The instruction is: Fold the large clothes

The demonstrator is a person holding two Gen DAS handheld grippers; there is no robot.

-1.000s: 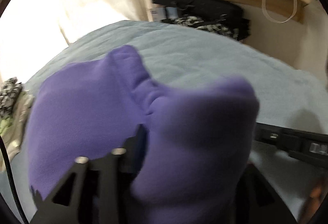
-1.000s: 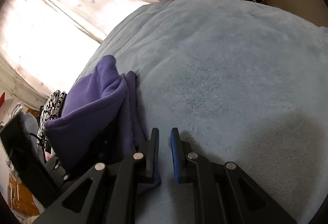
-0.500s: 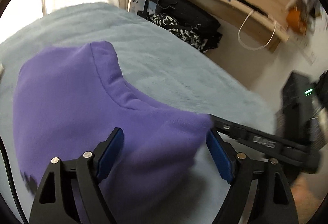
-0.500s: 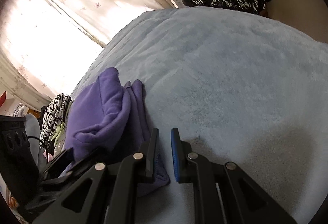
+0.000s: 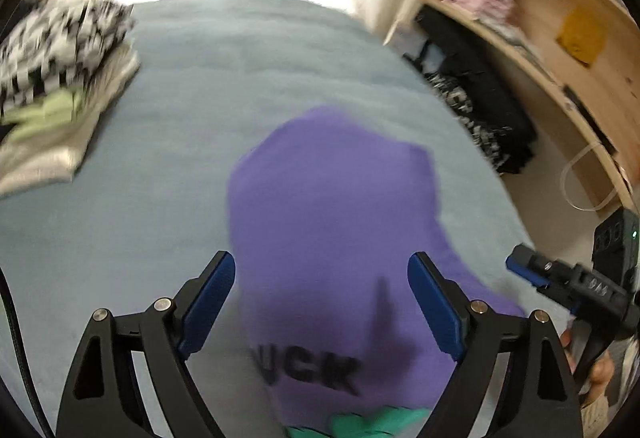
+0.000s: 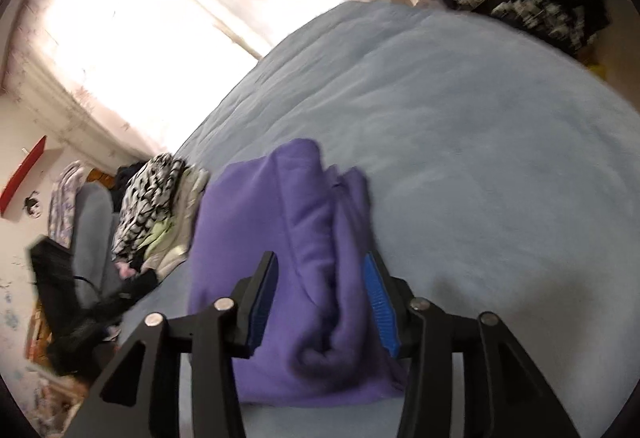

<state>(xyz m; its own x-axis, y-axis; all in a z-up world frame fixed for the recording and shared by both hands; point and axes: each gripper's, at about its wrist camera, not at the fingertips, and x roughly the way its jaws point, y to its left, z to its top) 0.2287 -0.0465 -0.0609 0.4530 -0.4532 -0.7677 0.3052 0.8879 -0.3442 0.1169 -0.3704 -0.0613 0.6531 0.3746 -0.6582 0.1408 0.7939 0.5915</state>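
A purple sweatshirt [image 5: 332, 222] lies folded in a bundle on the light blue blanket [image 5: 168, 173]. It has black letters and a green print near its bottom edge. My left gripper [image 5: 320, 302] is open above it, jaws wide apart on either side, holding nothing. In the right wrist view the same purple bundle [image 6: 288, 238] sits between the pads of my right gripper [image 6: 320, 302], which is open around its thick folded edge. The right gripper also shows at the right edge of the left wrist view [image 5: 568, 286].
A stack of folded clothes, black-and-white patterned on top [image 5: 56, 49], lies on the blanket's left side, also in the right wrist view [image 6: 156, 197]. A wooden shelf [image 5: 560, 49] and dark bags [image 5: 480, 105] stand at the right. A bright curtained window [image 6: 160, 5] is behind.
My left gripper let go of the purple sweatshirt, opened wide and drew back above it. My right gripper opened from nearly shut and now straddles the bundle's edge.
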